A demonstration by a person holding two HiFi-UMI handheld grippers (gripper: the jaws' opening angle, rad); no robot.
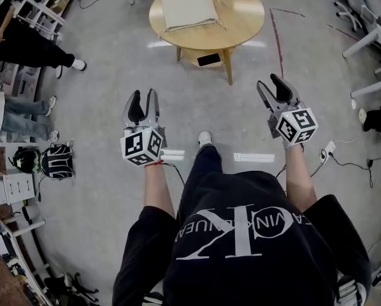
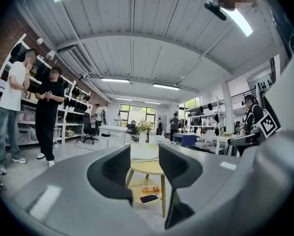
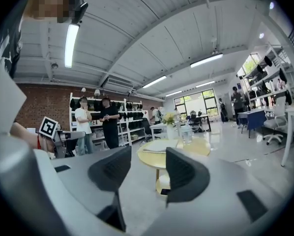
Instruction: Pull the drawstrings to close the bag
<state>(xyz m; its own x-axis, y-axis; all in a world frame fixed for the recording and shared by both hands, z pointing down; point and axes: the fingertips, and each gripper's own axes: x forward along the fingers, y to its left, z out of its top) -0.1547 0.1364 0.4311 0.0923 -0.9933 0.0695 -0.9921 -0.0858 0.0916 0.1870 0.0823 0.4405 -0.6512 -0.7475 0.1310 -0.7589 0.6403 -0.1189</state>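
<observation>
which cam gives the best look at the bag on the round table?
Head view: the bag lies flat, seen from above, with nearly its whole outline clear. Left gripper view shows it far off and edge-on; right gripper view likewise, a thin sliver.

Your worktop (image 1: 241, 18) is pale wood, smooth with a soft sheen. On it the bag (image 1: 189, 8) looks like matt beige cloth. On the shelf under the worktop's top, the phone (image 1: 209, 59) shows a glossy dark face. Around the worktop the floor (image 1: 101, 94) is grey and polished, throwing back light. Your left tool (image 1: 144, 95) and right tool (image 1: 269, 81) look like matt dark plastic, with ribbed pads.
</observation>
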